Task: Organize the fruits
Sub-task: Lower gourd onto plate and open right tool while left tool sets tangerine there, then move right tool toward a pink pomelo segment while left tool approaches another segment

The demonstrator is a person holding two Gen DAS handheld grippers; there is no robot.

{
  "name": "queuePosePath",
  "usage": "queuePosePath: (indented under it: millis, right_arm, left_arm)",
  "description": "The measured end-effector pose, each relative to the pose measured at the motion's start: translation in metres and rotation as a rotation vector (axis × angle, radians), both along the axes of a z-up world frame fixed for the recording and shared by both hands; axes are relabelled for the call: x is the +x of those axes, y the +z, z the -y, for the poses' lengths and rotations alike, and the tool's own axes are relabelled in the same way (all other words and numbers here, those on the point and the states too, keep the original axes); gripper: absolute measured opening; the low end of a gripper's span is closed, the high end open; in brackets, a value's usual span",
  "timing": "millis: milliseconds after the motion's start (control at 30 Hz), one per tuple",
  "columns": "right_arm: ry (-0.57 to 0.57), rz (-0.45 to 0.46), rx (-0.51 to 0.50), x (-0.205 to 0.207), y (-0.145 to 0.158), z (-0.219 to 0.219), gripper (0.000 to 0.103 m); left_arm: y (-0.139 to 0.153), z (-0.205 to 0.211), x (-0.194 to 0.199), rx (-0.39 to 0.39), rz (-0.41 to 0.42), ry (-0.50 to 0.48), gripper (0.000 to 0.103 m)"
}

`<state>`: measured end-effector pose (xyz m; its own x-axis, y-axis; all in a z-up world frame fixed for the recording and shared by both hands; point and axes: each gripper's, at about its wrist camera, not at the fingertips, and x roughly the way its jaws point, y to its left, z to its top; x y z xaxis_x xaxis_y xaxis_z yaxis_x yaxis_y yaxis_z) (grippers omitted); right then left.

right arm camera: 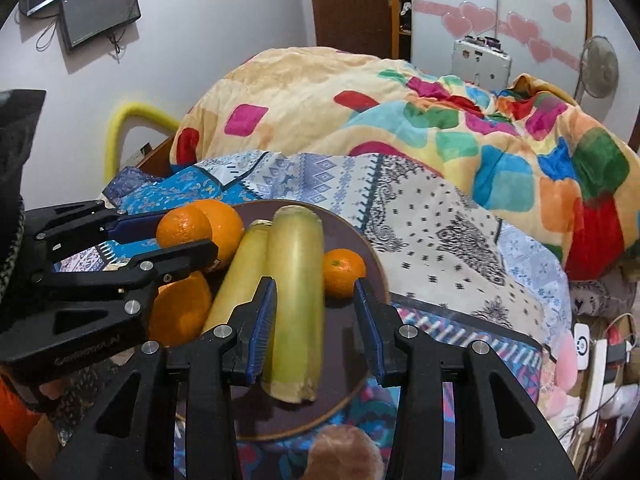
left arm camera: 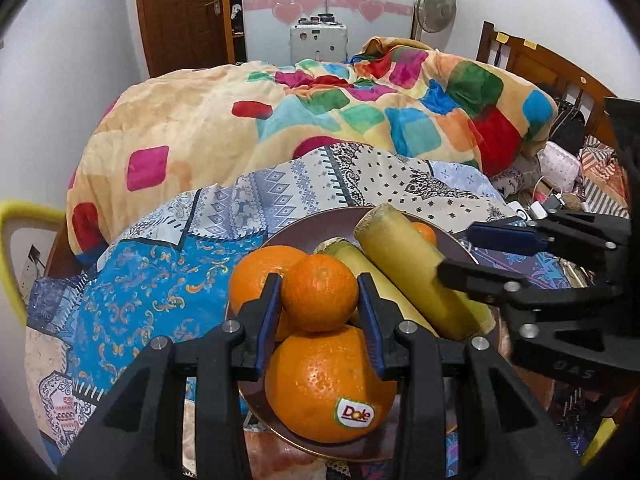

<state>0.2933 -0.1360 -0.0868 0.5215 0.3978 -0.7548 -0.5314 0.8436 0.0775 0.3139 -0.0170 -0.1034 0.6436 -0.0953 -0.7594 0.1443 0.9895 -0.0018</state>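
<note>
Holding a small orange (left arm camera: 319, 293) between its blue pads, your left gripper (left arm camera: 320, 304) sits above the brown plate (left arm camera: 304, 232) on the bed. Both pads press against the fruit's sides, and it rests on top of a larger orange with a Dole sticker (left arm camera: 330, 384), which lies at the plate's near rim. A third orange (left arm camera: 256, 272) sits just behind the left finger, touching the held one.

Your right gripper (right arm camera: 315, 312) has its fingers spread wide over the same plate. Between them lies a thick yellow-green stalk (right arm camera: 298, 304), its side close to the left pad (right arm camera: 266, 320); whether they touch, you cannot tell. The right pad stands clear of the stalk. A thinner stalk (right arm camera: 240, 276) lies beside it, the two touching along their length. A small mandarin (right arm camera: 344, 268) rests on the plate to the right of the thick stalk, just ahead of the right fingertip.

From the right camera you see the left gripper closed around its orange at the plate's left edge. Under the plate is a patterned sheet (right arm camera: 420, 216), and a colourful blanket (left arm camera: 280, 128) is heaped behind.
</note>
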Motion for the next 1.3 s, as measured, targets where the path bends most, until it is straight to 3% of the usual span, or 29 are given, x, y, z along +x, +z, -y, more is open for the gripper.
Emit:
queuePosePath:
  millis: [67,200,867,1067,1300]
  right_arm:
    - [-0.002,-0.001,0.009,-0.002,0.002,0.003,0.037]
    - [-0.01,0.019,0.003,-0.009,0.007,0.008,0.037]
    - [-0.04,0.115,0.018,-0.071,0.038,0.027,0.039]
    - [-0.063,0.108,0.018,-0.081,0.03,0.037,0.044]
    - [-0.079,0.077,-0.025,-0.088,0.01,0.045,0.045]
  left_arm:
    - [0.001,0.001,-0.001,-0.005,0.001,-0.014,0.04]
    - [0.005,0.006,-0.008,0.015,0.031,-0.017,0.053]
    - [0.049,-0.03,-0.092,0.012,0.11,0.046,0.055]
    - [0.034,-0.054,-0.106,0.008,0.067,0.075,0.057]
    - [-0.01,-0.061,-0.105,0.014,-0.049,0.087,0.06]
